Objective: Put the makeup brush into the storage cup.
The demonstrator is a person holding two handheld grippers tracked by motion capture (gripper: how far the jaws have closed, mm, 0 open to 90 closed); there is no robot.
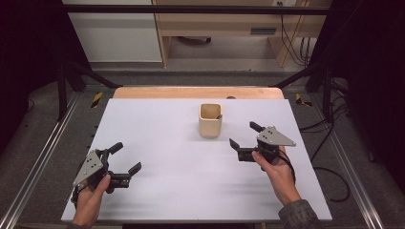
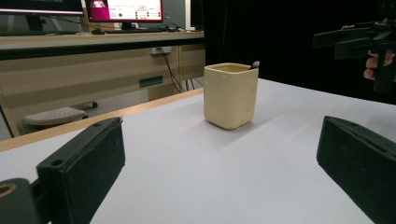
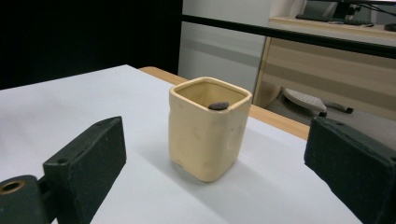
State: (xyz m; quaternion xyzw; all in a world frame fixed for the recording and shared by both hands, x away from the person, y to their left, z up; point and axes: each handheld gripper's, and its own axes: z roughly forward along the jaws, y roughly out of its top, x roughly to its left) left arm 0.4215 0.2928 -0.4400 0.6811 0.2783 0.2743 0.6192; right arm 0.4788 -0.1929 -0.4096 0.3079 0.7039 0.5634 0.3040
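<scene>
A cream square cup (image 1: 210, 120) stands upright on the white table (image 1: 157, 138), toward the back middle. A small dark tip (image 3: 218, 106) of something inside it pokes up at its rim. My left gripper (image 1: 126, 157) is open near the front left, held by a hand, with nothing between its jaws; the cup (image 2: 230, 94) lies well ahead of it. My right gripper (image 1: 242, 135) is open just right of the cup (image 3: 208, 127), aimed at it, jaws apart and empty. The right gripper (image 2: 355, 42) also appears far off in the left gripper view.
The table's wooden back edge (image 1: 198, 92) lies behind the cup. A black frame bar (image 1: 191, 8) crosses the back. Cables (image 1: 329, 133) trail on the floor at the right. A desk with a monitor (image 2: 123, 9) stands beyond the table.
</scene>
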